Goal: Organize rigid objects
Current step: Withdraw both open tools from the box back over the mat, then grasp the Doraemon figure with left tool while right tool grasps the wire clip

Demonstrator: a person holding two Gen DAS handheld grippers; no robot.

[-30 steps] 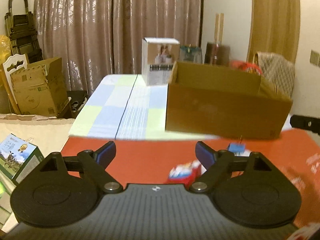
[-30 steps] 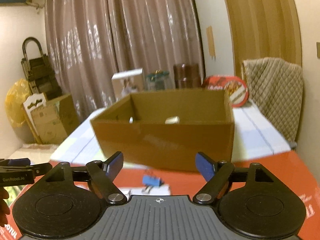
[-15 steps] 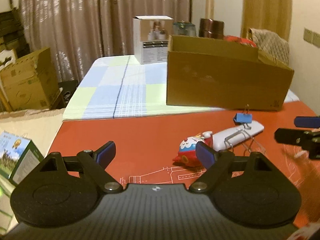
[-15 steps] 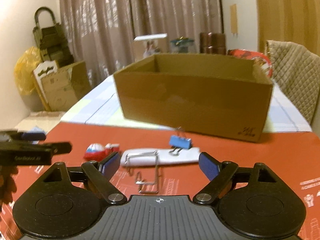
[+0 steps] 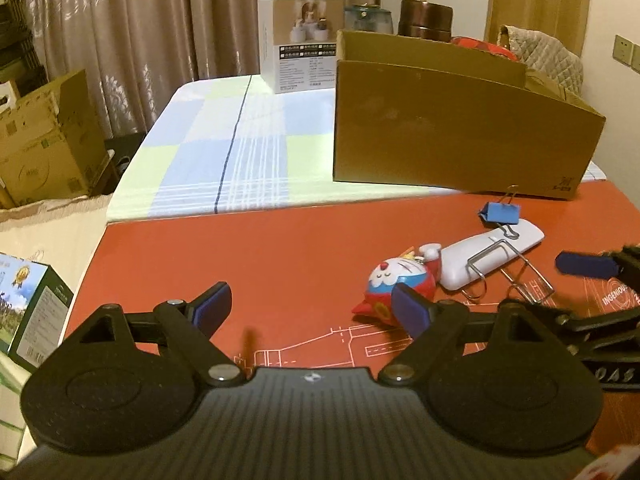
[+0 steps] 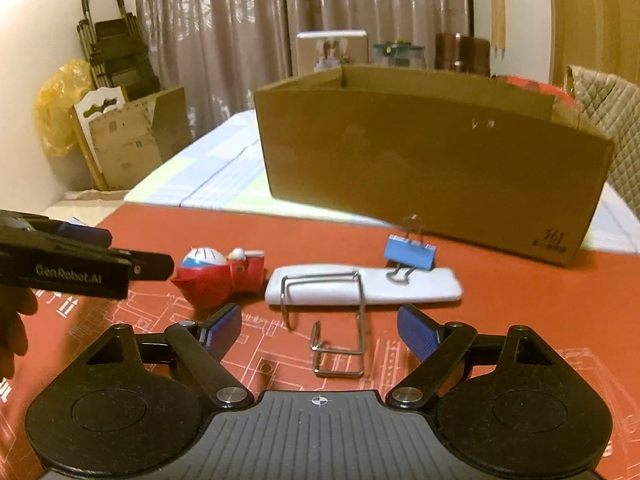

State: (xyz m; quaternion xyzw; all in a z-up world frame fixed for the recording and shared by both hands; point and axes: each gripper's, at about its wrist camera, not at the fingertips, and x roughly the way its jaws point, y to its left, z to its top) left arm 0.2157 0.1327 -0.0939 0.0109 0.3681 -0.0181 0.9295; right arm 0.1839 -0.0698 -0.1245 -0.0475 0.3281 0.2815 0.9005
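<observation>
Jaws of left gripper (image 5: 312, 312) and right gripper (image 6: 320, 330) are seen spread, nothing gripped. Toy figure (image 6: 218, 274), white remote (image 6: 364, 290) w/ blue binder clip (image 6: 410, 256) and wire clip (image 6: 340, 336) lie on red surface (image 5: 260, 248), in front of cardboard box (image 6: 432, 160).

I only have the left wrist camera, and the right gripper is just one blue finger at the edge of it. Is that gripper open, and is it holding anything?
Observer: The right gripper is open and empty; neither pad presses on anything.
Operator: What's in front of it?
Observer: The bent wire bracket lies on the red mat, in line with the gap between its fingers, with its far end over the white remote.
Operator: Anything near the floor cardboard box that I can't see?
Observer: A yellow plastic bag shows just left of it.
</observation>
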